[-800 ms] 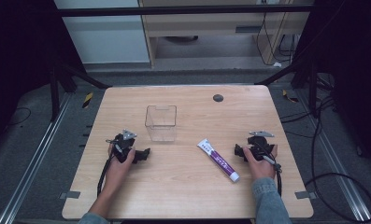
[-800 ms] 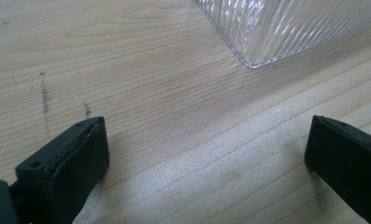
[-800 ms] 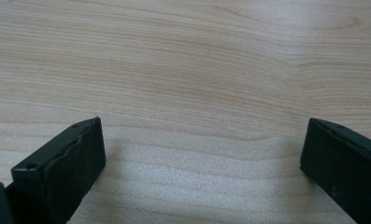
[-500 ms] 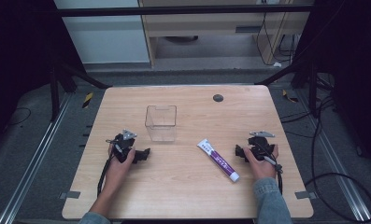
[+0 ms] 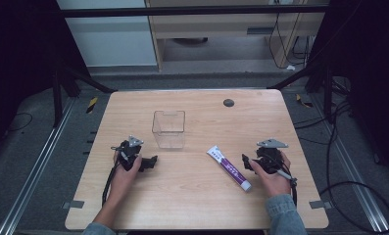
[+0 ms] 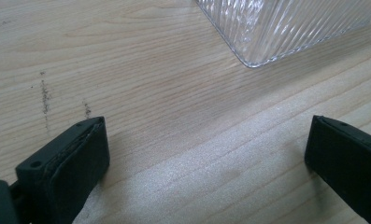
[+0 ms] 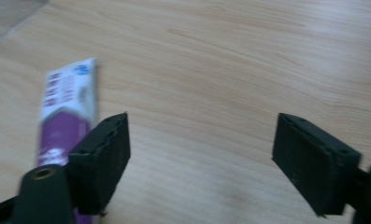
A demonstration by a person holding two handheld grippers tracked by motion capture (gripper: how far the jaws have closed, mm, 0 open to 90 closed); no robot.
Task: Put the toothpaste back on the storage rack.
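Right gripper (image 5: 246, 162) rested low on the surface (image 5: 192, 205), fingers (image 7: 103, 158) spread, just beside the purple-and-white tube (image 5: 229, 168). Left gripper (image 5: 150, 161) likewise spread, empty, near the clear box (image 5: 169, 129). Best centred over the tube's middle, squared across its width, then closed gently to avoid squeezing paste.

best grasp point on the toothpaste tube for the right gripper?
Grip the toothpaste tube mid-body, across its narrow width, coming down from above. It lies flat on the table, slanted, cap end nearest the person, so jaws should turn square to its long axis. The right gripper is open beside it, probably wide enough.
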